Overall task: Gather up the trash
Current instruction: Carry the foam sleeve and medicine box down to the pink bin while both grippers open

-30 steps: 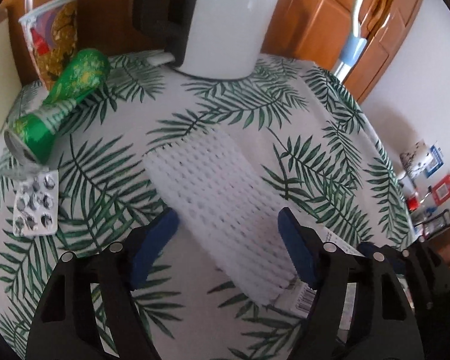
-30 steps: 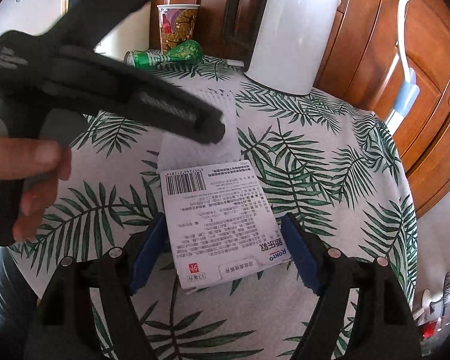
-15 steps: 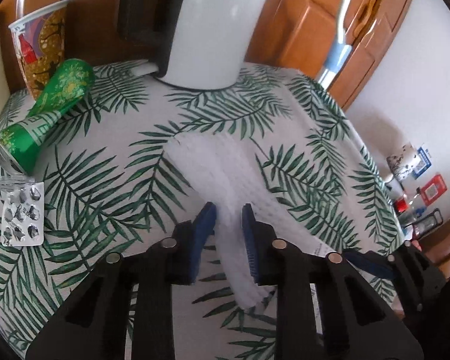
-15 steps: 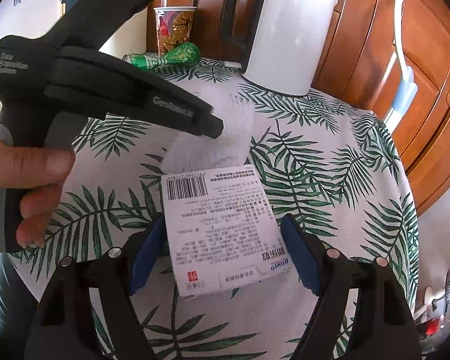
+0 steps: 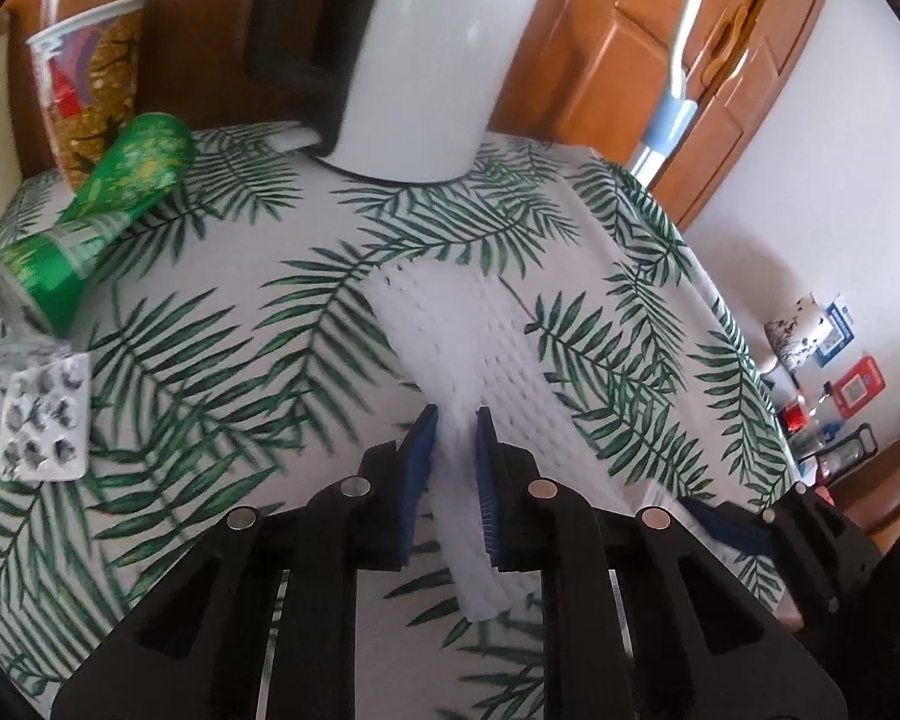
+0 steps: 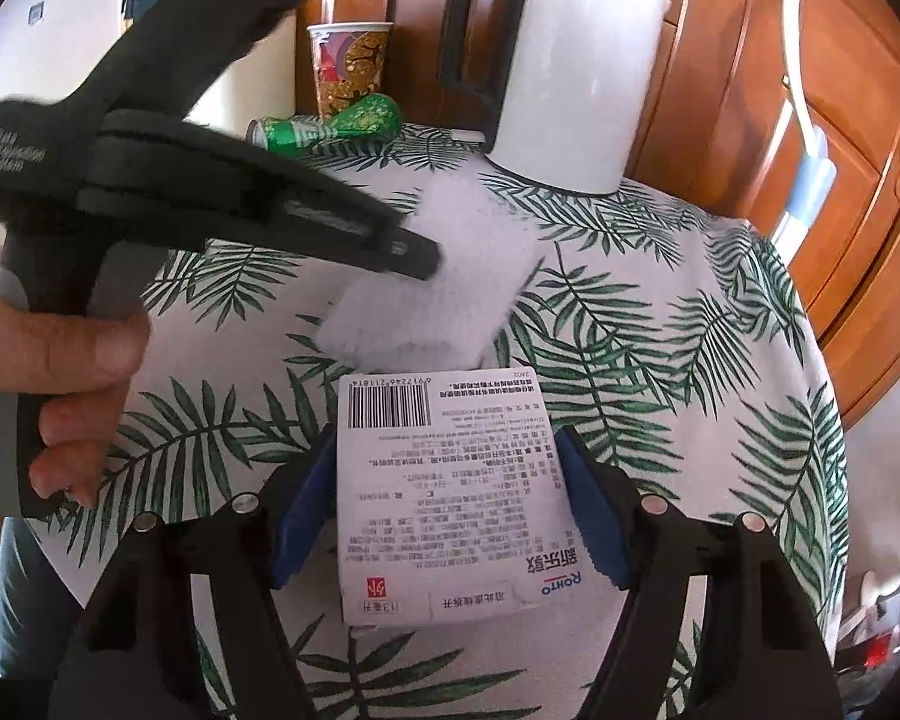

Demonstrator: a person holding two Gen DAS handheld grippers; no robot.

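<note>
Both grippers point down at a slant over the counter (image 5: 222,324), which wears a palm-leaf cloth. The left gripper (image 5: 453,450) is clamped on one white foam net (image 5: 450,336), its blue pads pinching the net's near part into a narrow ridge; the net's far part spreads flat on the cloth. In the right wrist view a person's hand (image 6: 54,360) grips this tool's handle at the left.

The right gripper (image 6: 450,504) straddles one white carton (image 6: 444,498) lying flat, barcode at its far end. Its jaws have just been closing, with the carton between them; the blue pads stand at the carton's side edges, and I cannot tell whether they press on it. The net lies just beyond the carton.

Farther left lie one blister pack (image 5: 45,420), its pockets burst, and one crushed green can (image 5: 90,222) on its side. Behind the can stands one printed paper cup (image 5: 90,90); its contents are hidden. At the far edge stands one white kettle (image 5: 426,48) with a black handle.
</note>
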